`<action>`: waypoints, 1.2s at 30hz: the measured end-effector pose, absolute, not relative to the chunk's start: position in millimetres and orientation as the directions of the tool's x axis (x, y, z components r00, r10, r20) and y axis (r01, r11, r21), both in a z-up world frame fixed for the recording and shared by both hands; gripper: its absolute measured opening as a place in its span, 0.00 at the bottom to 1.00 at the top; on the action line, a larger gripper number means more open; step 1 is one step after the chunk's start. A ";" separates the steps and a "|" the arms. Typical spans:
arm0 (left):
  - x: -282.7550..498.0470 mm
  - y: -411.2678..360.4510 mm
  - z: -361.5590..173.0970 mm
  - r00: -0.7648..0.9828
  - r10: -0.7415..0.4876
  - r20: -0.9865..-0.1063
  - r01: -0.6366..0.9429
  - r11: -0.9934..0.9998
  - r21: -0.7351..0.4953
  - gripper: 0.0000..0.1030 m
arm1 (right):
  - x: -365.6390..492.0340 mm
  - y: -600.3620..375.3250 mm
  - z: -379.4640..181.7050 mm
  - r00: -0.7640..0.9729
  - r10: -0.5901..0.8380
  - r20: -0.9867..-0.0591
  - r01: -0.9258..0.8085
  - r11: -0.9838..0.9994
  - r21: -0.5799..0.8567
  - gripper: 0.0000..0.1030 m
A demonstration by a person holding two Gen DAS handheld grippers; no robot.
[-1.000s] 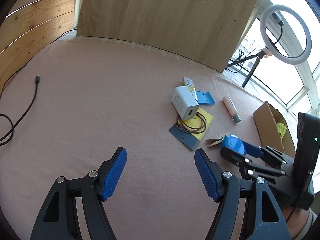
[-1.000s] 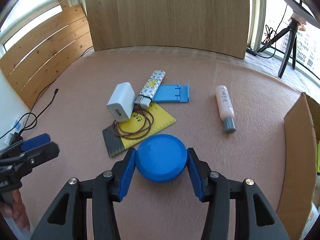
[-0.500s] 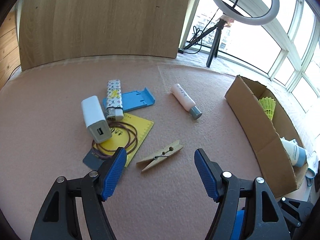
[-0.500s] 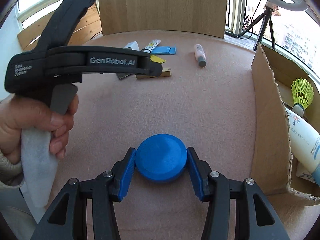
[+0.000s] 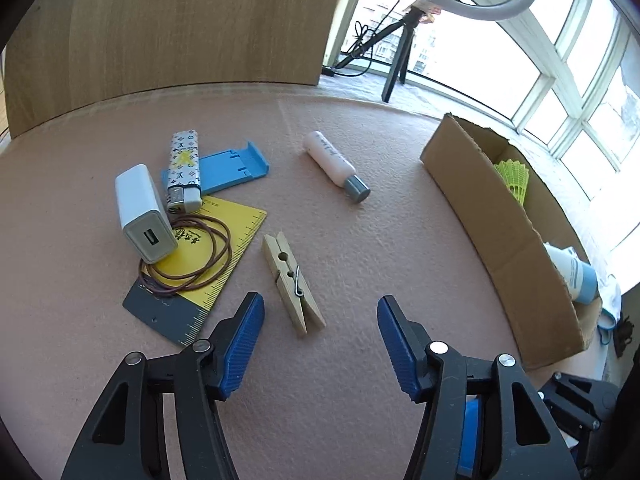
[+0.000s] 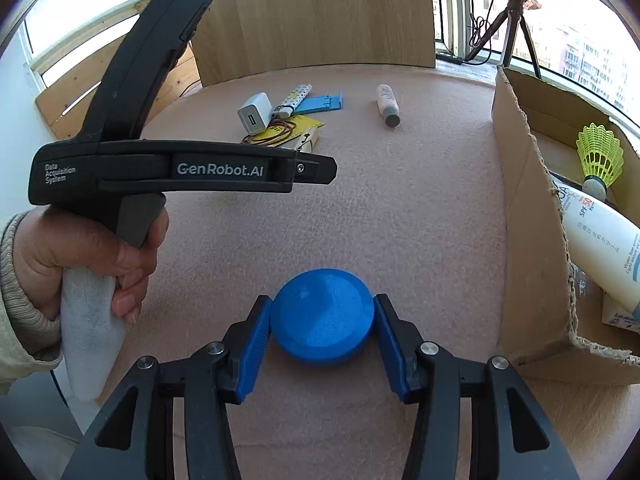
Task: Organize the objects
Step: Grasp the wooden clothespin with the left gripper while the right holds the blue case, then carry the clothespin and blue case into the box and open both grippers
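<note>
My right gripper [image 6: 323,350] is shut on a round blue disc [image 6: 322,317], held above the pink felt close to the cardboard box [image 6: 524,216]. My left gripper [image 5: 320,344] hovers over a wooden clothespin [image 5: 291,282]; its jaws are closing, and the pin's near end lies just ahead of the blue pads without touching them. Beyond lie a white charger [image 5: 144,213], a patterned lighter [image 5: 183,170], a blue plastic stand [image 5: 232,168], a yellow ruler [image 5: 208,252] with brown elastic loops [image 5: 188,258], and a small white bottle [image 5: 335,166].
The cardboard box [image 5: 500,240] at the right holds a yellow shuttlecock [image 6: 599,156] and a sunscreen tube [image 6: 600,240]. A wooden board [image 5: 168,28] stands at the back, a ring light on a tripod [image 5: 404,40] beside it. A person's hand [image 6: 80,256] grips the left tool.
Both grippers swung right toward the box. The left one came over the clothespin, rolled, and its jaws narrowed. The right one kept the blue disc.
</note>
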State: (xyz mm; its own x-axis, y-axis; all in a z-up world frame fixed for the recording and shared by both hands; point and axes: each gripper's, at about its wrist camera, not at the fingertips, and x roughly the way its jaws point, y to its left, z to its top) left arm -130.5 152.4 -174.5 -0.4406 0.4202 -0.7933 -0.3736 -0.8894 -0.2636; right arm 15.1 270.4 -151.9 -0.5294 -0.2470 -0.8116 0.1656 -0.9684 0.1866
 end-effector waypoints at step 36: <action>-17.9 106.8 -65.8 -0.663 0.219 -0.716 -0.226 -0.970 -0.088 0.13 | -4.4 255.4 -65.3 -0.693 -0.171 -0.700 0.145 -0.985 0.096 0.45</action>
State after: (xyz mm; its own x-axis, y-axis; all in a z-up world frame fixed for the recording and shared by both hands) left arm -17.9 106.8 -65.8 -0.6628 0.2194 -0.7159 -0.2264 -0.9701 -0.0877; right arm -4.4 255.4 -65.3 -0.6933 -0.1709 -0.7001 0.1455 -0.9847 0.0963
